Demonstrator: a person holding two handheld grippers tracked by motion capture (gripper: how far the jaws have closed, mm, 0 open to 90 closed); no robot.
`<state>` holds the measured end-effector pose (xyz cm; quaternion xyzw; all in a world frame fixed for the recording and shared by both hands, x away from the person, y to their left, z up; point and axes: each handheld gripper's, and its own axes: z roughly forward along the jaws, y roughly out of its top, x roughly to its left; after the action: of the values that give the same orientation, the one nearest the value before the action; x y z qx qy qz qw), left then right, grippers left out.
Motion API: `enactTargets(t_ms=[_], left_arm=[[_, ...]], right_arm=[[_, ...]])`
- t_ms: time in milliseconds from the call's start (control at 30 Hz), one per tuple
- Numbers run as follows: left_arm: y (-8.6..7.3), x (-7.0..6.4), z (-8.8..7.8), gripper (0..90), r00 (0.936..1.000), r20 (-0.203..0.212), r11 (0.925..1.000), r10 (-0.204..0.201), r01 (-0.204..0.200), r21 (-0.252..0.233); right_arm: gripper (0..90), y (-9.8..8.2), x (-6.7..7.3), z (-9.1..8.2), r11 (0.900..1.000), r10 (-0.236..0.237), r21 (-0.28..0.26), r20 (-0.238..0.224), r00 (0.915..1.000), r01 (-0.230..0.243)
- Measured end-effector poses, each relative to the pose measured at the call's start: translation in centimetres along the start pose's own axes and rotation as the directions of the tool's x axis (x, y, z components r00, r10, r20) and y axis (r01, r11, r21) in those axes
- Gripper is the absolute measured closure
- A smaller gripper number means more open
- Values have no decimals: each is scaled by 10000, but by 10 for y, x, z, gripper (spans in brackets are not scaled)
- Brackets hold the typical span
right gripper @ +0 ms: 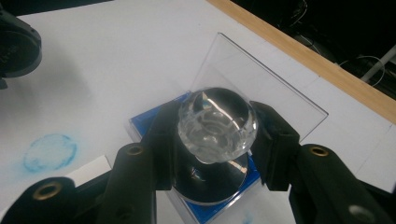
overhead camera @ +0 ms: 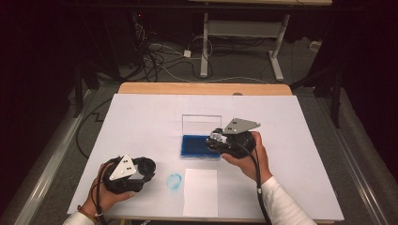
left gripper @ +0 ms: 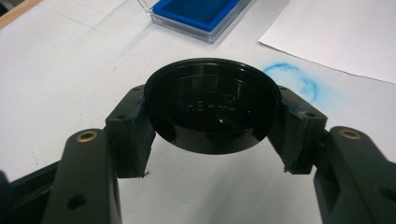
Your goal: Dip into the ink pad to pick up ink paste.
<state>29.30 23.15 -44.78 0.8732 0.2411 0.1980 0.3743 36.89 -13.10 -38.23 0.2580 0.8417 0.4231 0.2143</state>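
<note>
black cap [left gripper: 212,105]: faint raised lettering inside, centre of left gripper view, unreadable
other gripper [right gripper: 16,46]: small marking, upper left of right gripper view, too blurred to read

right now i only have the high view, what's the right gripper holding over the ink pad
Observer: The right gripper is shut on a clear glass-like stamp knob.
Operator: is the stamp on the pad
Observer: Its round base sits over the blue ink pad; contact I cannot tell.
Operator: and the left one
Observer: The left gripper is shut on a black round cap, hollow side up.
</note>
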Motion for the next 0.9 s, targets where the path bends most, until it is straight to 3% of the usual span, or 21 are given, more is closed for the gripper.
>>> enactTargets(t_ms=[167, 900], left_arm=[[1, 3, -2, 367, 9999, -68, 9995, -77, 75, -295], [0, 2, 0, 367, 9999, -71, 9996, -122, 120, -266]], right_arm=[[571, 1, -2, -7, 9999, 51, -117, -47, 10000, -52], [570, 1, 5, -38, 9986, -103, -515, -121, 9999, 97]])
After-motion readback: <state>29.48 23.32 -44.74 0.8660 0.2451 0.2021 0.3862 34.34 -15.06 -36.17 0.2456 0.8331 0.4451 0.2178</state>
